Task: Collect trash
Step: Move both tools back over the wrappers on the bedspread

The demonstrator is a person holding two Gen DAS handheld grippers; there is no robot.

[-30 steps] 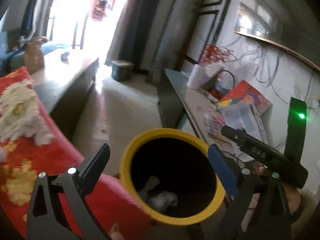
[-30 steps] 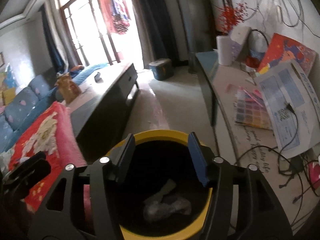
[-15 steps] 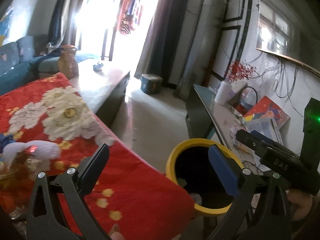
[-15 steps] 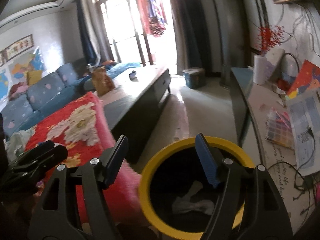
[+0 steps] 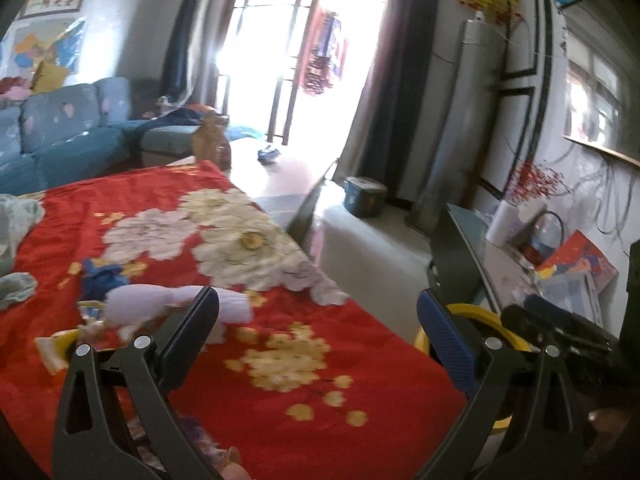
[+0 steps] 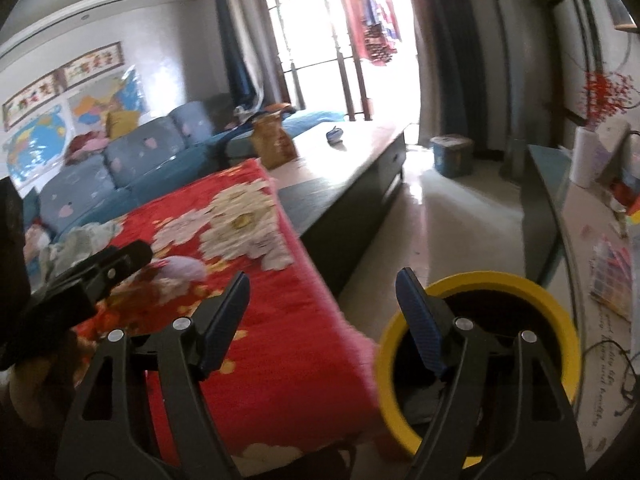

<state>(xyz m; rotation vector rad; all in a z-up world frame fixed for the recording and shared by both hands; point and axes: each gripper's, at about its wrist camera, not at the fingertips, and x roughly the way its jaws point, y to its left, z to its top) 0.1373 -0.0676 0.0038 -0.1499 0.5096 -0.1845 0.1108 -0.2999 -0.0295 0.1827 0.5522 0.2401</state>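
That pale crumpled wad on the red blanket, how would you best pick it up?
Grip the wad across its narrow middle, coming from above and slightly from this near side. It lies long and low on the blanket, bulging at both ends, so open jaws can straddle its waist.

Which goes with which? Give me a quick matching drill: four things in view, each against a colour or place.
Things:
1. trash bin
2. blanket
3. sofa
4. pale crumpled wrapper

Colour or place:
A. blue, against the far wall under the maps
B. lying on the blanket, ahead of the left hand-held gripper
C. red with white and yellow flowers
D. yellow rim, dark inside, on the floor beside the blanket's edge

Pairs: 1-D, 2-C, 3-A, 4-B
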